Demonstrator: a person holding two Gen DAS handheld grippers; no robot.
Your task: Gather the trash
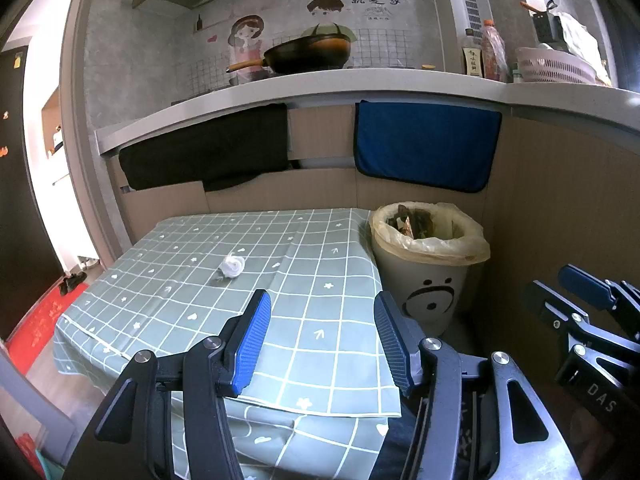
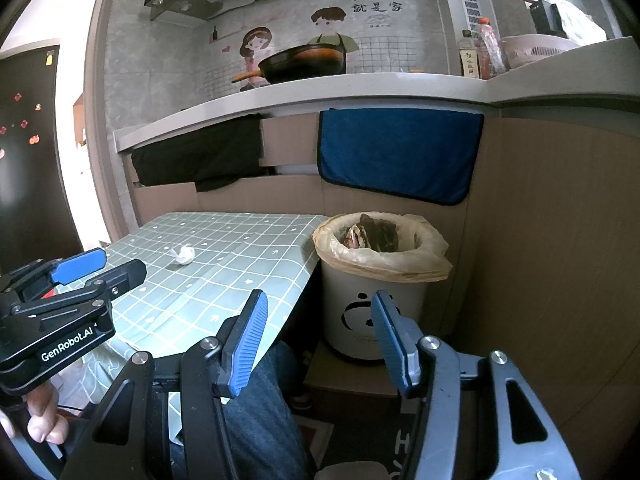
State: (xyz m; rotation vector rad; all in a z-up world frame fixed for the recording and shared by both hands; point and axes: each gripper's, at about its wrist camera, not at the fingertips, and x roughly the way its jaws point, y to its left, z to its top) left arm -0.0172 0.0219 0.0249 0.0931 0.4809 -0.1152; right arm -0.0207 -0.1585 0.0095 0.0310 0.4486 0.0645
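My left gripper hovers over table, jaws wide apart, nothing between; I judge it staged for reach. Crumpled white paper wad lies alone mid-cloth, well ahead, apart from both tools. Trash bin stands just beside table's right edge, liner folded over rim, handy for drop. My right gripper gapes empty, aimed at bin. Bin contents dark, unreadable; base partly hidden behind fingers.

Table under green checked cloth, crumpled white tissue on top
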